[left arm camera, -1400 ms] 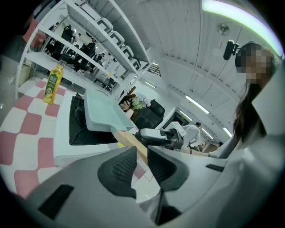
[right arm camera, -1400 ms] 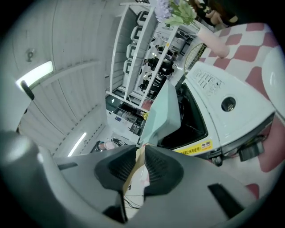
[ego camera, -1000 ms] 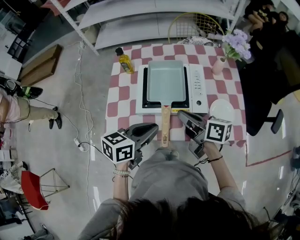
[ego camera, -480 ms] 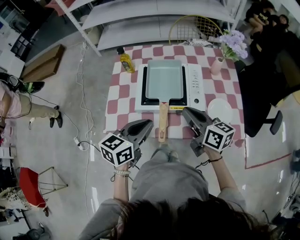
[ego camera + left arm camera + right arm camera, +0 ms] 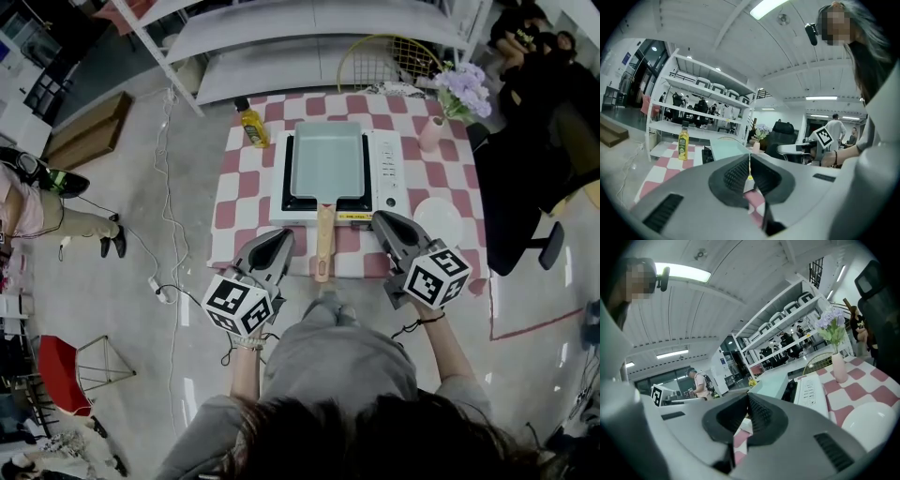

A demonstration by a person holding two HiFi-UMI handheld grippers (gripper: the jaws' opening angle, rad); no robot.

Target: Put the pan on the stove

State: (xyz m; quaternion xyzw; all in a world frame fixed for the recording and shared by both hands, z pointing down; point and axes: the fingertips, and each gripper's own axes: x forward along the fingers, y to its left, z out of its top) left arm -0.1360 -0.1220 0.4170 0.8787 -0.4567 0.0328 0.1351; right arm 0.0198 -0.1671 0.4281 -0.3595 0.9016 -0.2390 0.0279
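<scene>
The pale rectangular pan (image 5: 327, 159) sits on the white single-burner stove (image 5: 391, 178) on the checked table. Its wooden handle (image 5: 323, 246) points toward me over the front edge. My left gripper (image 5: 281, 239) is left of the handle and apart from it, jaws shut with nothing between them. My right gripper (image 5: 380, 220) is right of the handle, also shut and empty. In the left gripper view the shut left gripper (image 5: 749, 161) points at the pan (image 5: 727, 149). In the right gripper view the shut right gripper (image 5: 747, 411) faces the pan (image 5: 776, 380) and stove (image 5: 811, 389).
A yellow oil bottle (image 5: 250, 123) stands at the table's back left. A pink vase with purple flowers (image 5: 437, 131) is at the back right, and a white plate (image 5: 441, 218) lies front right. A wire basket (image 5: 389, 52) and white shelving stand behind. People are nearby.
Both grippers have rolled and drawn a little sideways away from the pan handle, the left one leftward and the right one rightward. The pan has not moved on the stove.
</scene>
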